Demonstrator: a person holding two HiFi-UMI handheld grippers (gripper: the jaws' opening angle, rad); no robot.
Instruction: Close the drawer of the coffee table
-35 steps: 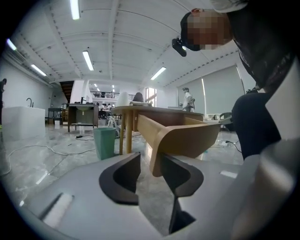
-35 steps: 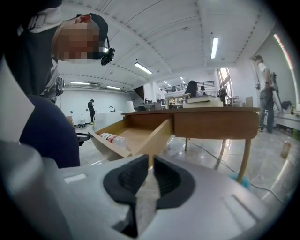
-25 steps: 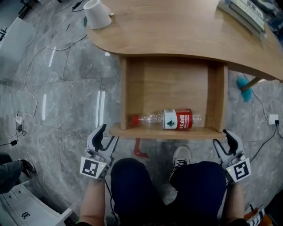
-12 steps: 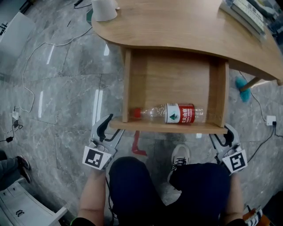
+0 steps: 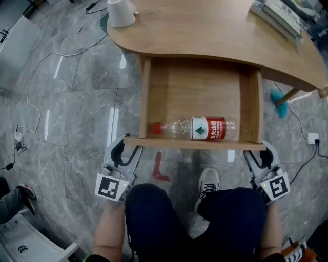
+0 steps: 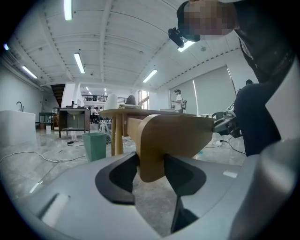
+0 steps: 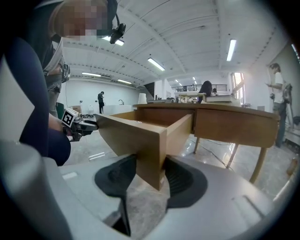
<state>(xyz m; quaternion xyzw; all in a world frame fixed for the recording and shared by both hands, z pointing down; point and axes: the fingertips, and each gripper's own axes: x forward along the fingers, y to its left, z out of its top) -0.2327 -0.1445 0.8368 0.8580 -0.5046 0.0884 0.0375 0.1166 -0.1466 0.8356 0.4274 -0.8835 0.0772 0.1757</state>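
The coffee table's drawer (image 5: 195, 144) stands pulled out, with a clear plastic bottle (image 5: 197, 128) with a red label lying inside against its front panel. My left gripper (image 5: 127, 150) straddles the panel's left end. Its jaws have just been closing, and in the left gripper view the pads (image 6: 132, 171) press on both faces of the wooden panel (image 6: 154, 140). My right gripper (image 5: 260, 153) straddles the right end, and in the right gripper view its pads (image 7: 176, 176) sit against the panel corner (image 7: 150, 150).
The wooden table top (image 5: 205, 25) carries a white cup (image 5: 121, 12) at the left and books (image 5: 279, 13) at the right. My knees (image 5: 148, 215) and a shoe (image 5: 209, 181) are just below the drawer. A cable (image 5: 41, 77) and a teal brush (image 5: 281, 100) lie on the floor.
Both grippers have closed in on the drawer front and now straddle its two ends. The left one has risen slightly. The drawer is as far out as before.
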